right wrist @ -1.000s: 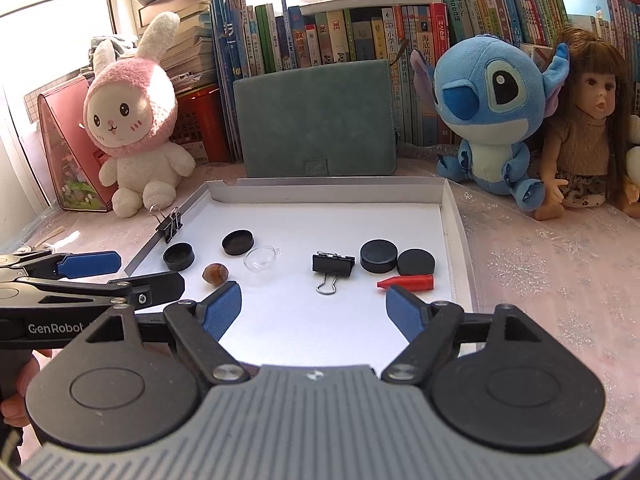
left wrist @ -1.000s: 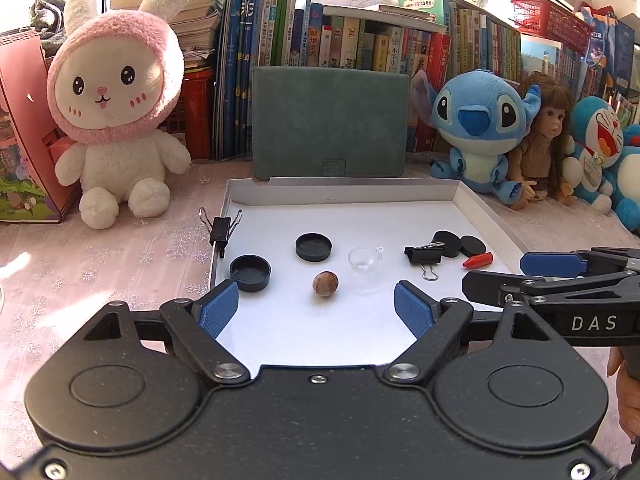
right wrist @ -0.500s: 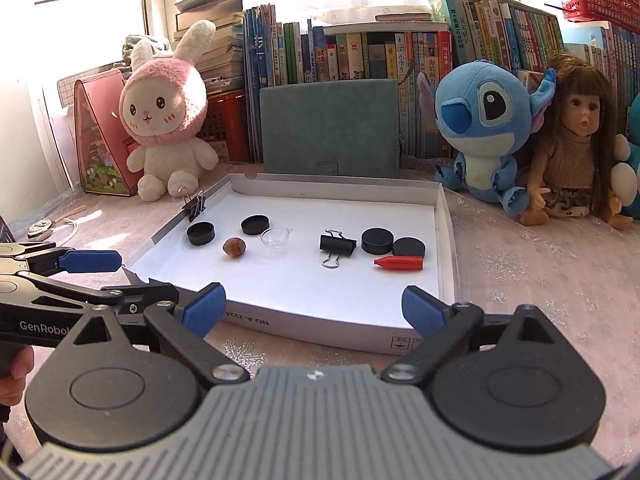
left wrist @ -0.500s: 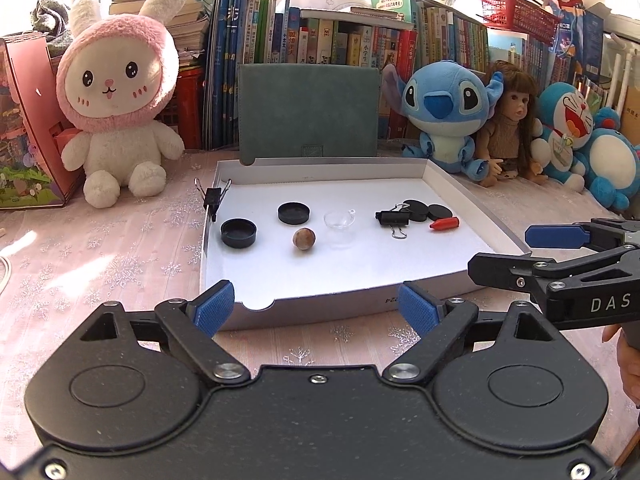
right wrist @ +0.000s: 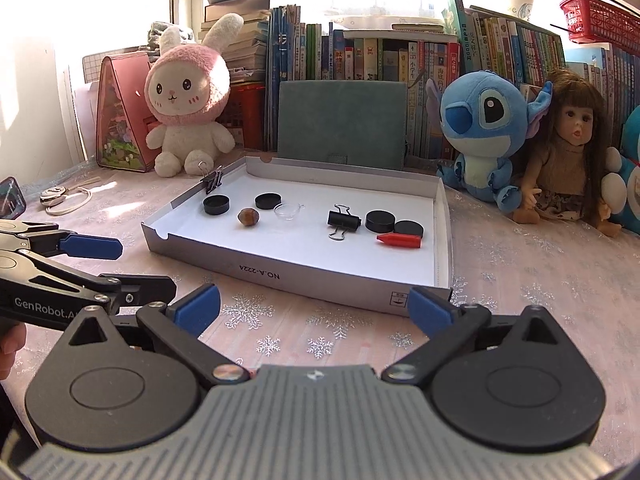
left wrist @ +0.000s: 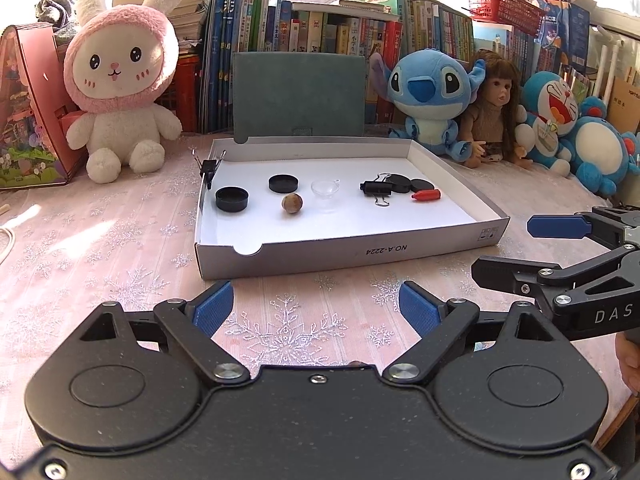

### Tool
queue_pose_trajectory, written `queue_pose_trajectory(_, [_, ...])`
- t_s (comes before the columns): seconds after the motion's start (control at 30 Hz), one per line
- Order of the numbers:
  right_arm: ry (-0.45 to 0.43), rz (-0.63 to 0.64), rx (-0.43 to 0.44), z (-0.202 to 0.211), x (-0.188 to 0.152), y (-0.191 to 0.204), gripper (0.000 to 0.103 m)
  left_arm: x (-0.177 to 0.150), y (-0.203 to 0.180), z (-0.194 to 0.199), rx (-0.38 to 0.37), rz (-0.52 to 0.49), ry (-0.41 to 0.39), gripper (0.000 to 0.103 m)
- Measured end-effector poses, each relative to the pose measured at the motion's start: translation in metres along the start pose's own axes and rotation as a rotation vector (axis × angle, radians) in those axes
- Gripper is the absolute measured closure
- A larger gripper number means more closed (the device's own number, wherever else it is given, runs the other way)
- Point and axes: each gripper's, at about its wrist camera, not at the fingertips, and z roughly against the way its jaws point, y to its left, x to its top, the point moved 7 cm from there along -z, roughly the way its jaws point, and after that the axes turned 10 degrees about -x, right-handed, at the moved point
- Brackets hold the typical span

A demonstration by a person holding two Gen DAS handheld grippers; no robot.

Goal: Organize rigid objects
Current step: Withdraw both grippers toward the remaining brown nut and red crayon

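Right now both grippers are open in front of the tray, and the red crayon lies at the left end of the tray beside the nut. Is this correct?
Not quite. The red crayon lies at the right end of the tray, beside two black caps, far from the nut; the right wrist view shows it. The left gripper and right gripper are open in front of the tray.

The left gripper [left wrist: 316, 308] hangs wide open over the tablecloth [left wrist: 100, 248], short of the white tray's [left wrist: 344, 250] near wall. Inside the tray, toward its far edge, lie black caps [left wrist: 231, 199], a nut [left wrist: 292, 203], a clear cup [left wrist: 325, 189], a binder clip [left wrist: 376, 189] and a red piece [left wrist: 426, 195]. The right gripper [left wrist: 504, 248] shows at the right edge, spread.
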Motion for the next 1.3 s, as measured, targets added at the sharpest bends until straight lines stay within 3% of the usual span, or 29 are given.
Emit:
queue_pose_trajectory(0.8, [-0.007, 0.04, -0.015, 0.017, -0.033, 0.004, 0.0, -0.037, -0.007, 0.017, 0.003, 0.001, 0.009, 0.014])
queue_pose_trajectory(1.3, [-0.019, 0.106, -0.079, 0.015, -0.044, 0.004, 0.0, -0.043, -0.005, 0.013, 0.018, -0.01, 0.027, 0.041])
